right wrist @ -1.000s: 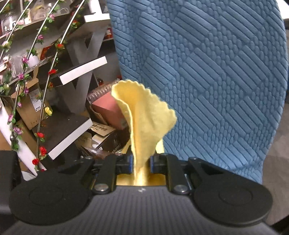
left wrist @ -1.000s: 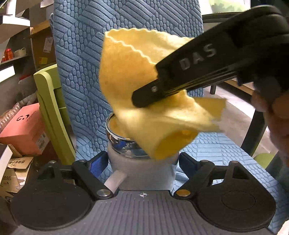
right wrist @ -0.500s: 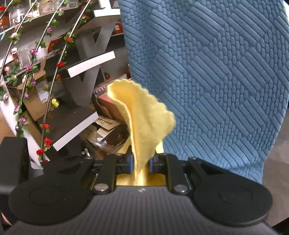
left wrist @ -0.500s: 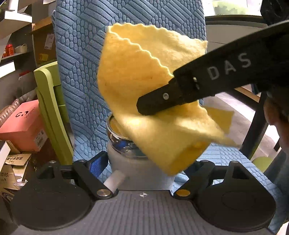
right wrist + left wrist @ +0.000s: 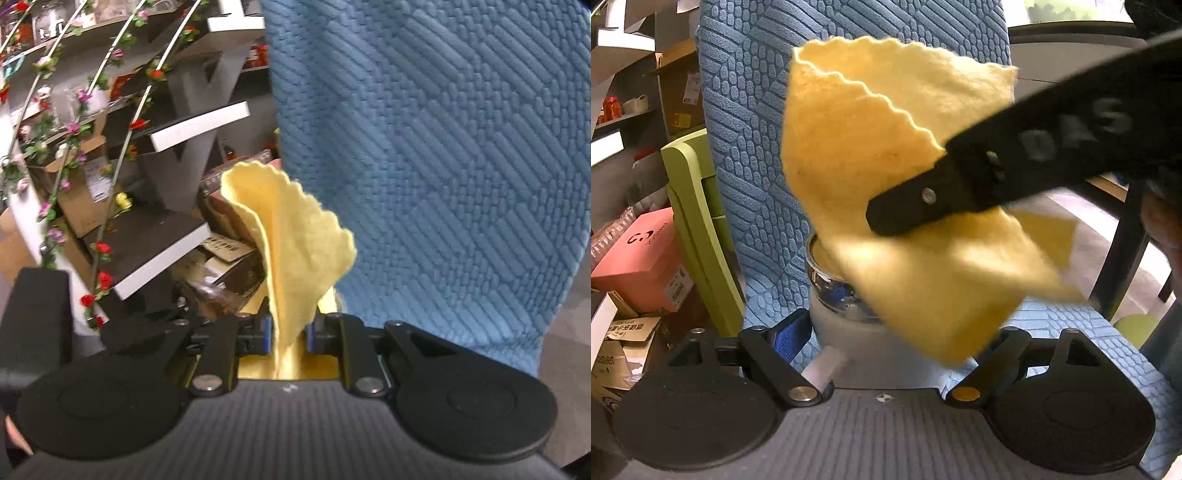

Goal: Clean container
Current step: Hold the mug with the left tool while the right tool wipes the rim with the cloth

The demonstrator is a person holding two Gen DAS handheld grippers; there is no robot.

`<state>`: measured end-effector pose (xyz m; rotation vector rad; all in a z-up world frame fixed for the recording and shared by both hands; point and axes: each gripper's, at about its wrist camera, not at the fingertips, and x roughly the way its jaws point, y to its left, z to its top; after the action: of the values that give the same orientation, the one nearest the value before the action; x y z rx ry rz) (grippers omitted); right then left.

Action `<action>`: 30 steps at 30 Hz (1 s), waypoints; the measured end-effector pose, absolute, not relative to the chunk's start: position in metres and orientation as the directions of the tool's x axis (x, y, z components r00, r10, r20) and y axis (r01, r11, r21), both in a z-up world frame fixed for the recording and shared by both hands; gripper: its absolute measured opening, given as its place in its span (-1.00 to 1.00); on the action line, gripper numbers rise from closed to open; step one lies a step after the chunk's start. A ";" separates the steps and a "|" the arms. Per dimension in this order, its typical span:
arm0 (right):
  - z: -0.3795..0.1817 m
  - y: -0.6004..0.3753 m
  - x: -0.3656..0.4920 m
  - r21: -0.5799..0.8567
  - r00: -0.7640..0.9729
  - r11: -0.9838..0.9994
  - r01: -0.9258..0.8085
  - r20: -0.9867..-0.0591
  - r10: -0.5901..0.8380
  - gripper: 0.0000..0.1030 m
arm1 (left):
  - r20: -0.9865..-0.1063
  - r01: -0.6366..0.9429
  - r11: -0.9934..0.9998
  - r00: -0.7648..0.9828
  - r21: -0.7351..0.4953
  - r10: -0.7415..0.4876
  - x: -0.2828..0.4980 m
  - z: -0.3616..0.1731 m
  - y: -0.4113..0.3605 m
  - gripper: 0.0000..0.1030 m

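Nearest in the left wrist view, left gripper (image 5: 886, 332) clamped on the container (image 5: 846, 325): blue pads spread wide against the frosted white body, one pad (image 5: 786, 334) plainly visible, the other hidden behind cloth. Container upright, with a shiny chrome rim (image 5: 822, 275) and a yellowish reflection inside; a small white tab (image 5: 825, 369) jutting from its lower side. Held in front of a blue quilted chair (image 5: 746, 122).

Just above and partly over the mouth, a yellow cloth (image 5: 871, 147) with a scalloped edge, draped down across the right part of the rim; possibly touching the rim, though blur hides the contact. Pinched in the right gripper (image 5: 886, 218), entering from the right, black, lettered "DAS" in grey. From the right wrist view, right gripper (image 5: 289, 332) closed tight on the same yellow cloth (image 5: 295, 240), folded upright between blue pads.

Farther off, left: a pink box (image 5: 639, 258) with a dark logo and a barcode label, a cardboard carton (image 5: 628, 328) with printing too small to read, a green cabinet (image 5: 698, 221). Beyond, grey shelves (image 5: 184, 129) strung with artificial flower garlands (image 5: 74, 129).
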<state>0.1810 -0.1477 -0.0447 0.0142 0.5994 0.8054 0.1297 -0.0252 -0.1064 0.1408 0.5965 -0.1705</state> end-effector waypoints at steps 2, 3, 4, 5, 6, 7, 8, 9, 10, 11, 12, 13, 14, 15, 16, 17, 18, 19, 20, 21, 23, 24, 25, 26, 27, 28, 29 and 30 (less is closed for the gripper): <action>-0.047 -0.144 0.186 0.251 0.537 0.700 -0.668 -0.488 0.688 -0.67 | -0.569 0.192 0.978 0.814 0.078 -0.115 0.131 -0.107 -0.025 0.72; -0.048 -0.142 0.188 0.264 0.531 0.694 -0.670 -0.483 0.696 -0.67 | -0.569 0.190 0.979 0.814 0.077 -0.113 0.131 -0.107 -0.025 0.72; -0.048 -0.140 0.188 0.277 0.519 0.684 -0.675 -0.480 0.707 -0.67 | -0.569 0.188 0.979 0.814 0.076 -0.112 0.131 -0.107 -0.025 0.72; -0.048 -0.139 0.188 0.289 0.506 0.672 -0.681 -0.477 0.719 -0.66 | -0.570 0.187 0.979 0.814 0.076 -0.112 0.131 -0.107 -0.025 0.72; -0.048 -0.139 0.188 0.307 0.487 0.657 -0.688 -0.476 0.732 -0.66 | -0.570 0.187 0.980 0.814 0.076 -0.111 0.131 -0.108 -0.025 0.72; -0.048 -0.140 0.186 0.318 0.470 0.645 -0.695 -0.478 0.742 -0.66 | -0.570 0.186 0.980 0.814 0.076 -0.110 0.130 -0.108 -0.026 0.72; -0.047 -0.141 0.184 0.319 0.457 0.635 -0.703 -0.481 0.748 -0.67 | -0.571 0.185 0.980 0.814 0.076 -0.110 0.130 -0.108 -0.026 0.72; -0.046 -0.141 0.182 0.314 0.459 0.638 -0.703 -0.484 0.745 -0.67 | -0.572 0.185 0.980 0.813 0.076 -0.109 0.130 -0.107 -0.026 0.72; -0.046 -0.142 0.180 0.308 0.465 0.643 -0.702 -0.487 0.740 -0.67 | -0.572 0.184 0.980 0.813 0.077 -0.108 0.129 -0.107 -0.027 0.72; -0.045 -0.142 0.178 0.302 0.473 0.652 -0.695 -0.490 0.732 -0.67 | -0.573 0.183 0.980 0.813 0.077 -0.107 0.130 -0.107 -0.027 0.72; -0.044 -0.142 0.177 0.289 0.489 0.666 -0.687 -0.495 0.718 -0.68 | -0.573 0.183 0.980 0.812 0.075 -0.107 0.129 -0.107 -0.027 0.72; -0.044 -0.142 0.178 0.279 0.503 0.679 -0.679 -0.497 0.707 -0.68 | -0.574 0.182 0.981 0.812 0.074 -0.107 0.129 -0.107 -0.027 0.72; -0.044 -0.142 0.179 0.271 0.517 0.691 -0.670 -0.497 0.697 -0.68 | -0.574 0.181 0.981 0.812 0.073 -0.107 0.129 -0.107 -0.027 0.72; -0.045 -0.141 0.181 0.274 0.522 0.696 -0.664 -0.496 0.694 -0.68 | -0.575 0.180 0.981 0.812 0.072 -0.106 0.128 -0.107 -0.027 0.72; -0.045 -0.140 0.185 0.284 0.523 0.698 -0.658 -0.494 0.694 -0.67 | -0.574 0.180 0.981 0.812 0.072 -0.106 0.128 -0.107 -0.027 0.72; -0.046 -0.139 0.188 0.290 0.522 0.697 -0.656 -0.492 0.696 -0.67 | -0.574 0.180 0.981 0.812 0.073 -0.106 0.128 -0.107 -0.027 0.72; -0.047 -0.137 0.189 0.293 0.519 0.692 -0.660 -0.488 0.702 -0.67 | -0.575 0.180 0.981 0.811 0.072 -0.107 0.128 -0.107 -0.027 0.72; -0.048 -0.136 0.190 0.295 0.515 0.685 -0.666 -0.484 0.708 -0.67 | -0.575 0.180 0.981 0.811 0.072 -0.107 0.127 -0.107 -0.027 0.73; -0.049 -0.135 0.190 0.303 0.507 0.677 -0.671 -0.479 0.717 -0.67 | -0.575 0.180 0.981 0.811 0.072 -0.106 0.127 -0.108 -0.027 0.73; -0.049 -0.136 0.190 0.318 0.491 0.664 -0.677 -0.476 0.729 -0.67 | -0.576 0.179 0.981 0.811 0.073 -0.105 0.126 -0.107 -0.028 0.73; -0.048 -0.137 0.187 0.336 0.465 0.643 -0.688 -0.476 0.746 -0.67 | -0.574 0.180 0.980 0.812 0.078 -0.103 0.127 -0.108 -0.028 0.73; -0.048 -0.139 0.185 0.341 0.458 0.639 -0.689 -0.479 0.749 -0.67 | -0.576 0.180 0.980 0.812 0.083 -0.100 0.128 -0.108 -0.029 0.73; -0.047 -0.141 0.184 0.332 0.457 0.641 -0.693 -0.486 0.745 -0.67 | -0.577 0.178 0.981 0.811 0.082 -0.099 0.128 -0.108 -0.029 0.73; -0.045 -0.142 0.182 0.311 0.466 0.649 -0.694 -0.493 0.734 -0.67 | -0.578 0.178 0.981 0.810 0.079 -0.100 0.129 -0.108 -0.028 0.73; -0.045 -0.145 0.181 0.301 0.478 0.658 -0.690 -0.494 0.726 -0.67 | -0.578 0.178 0.981 0.810 0.077 -0.102 0.129 -0.108 -0.028 0.73; -0.046 -0.148 0.184 0.313 0.478 0.659 -0.684 -0.490 0.729 -0.67 | -0.578 0.179 0.981 0.810 0.077 -0.102 0.129 -0.108 -0.027 0.73; -0.047 -0.150 0.187 0.328 0.480 0.661 -0.675 -0.485 0.731 -0.67 | -0.578 0.178 0.981 0.810 0.075 -0.103 0.129 -0.108 -0.027 0.73; -0.047 -0.150 0.189 0.327 0.486 0.666 -0.670 -0.485 0.727 -0.67 | -0.578 0.178 0.981 0.809 0.073 -0.104 0.130 -0.108 -0.027 0.73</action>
<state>0.1892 -0.1495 -0.0473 0.0977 0.6378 0.8517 0.1297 -0.0267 -0.1079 0.1260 0.6101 -0.1508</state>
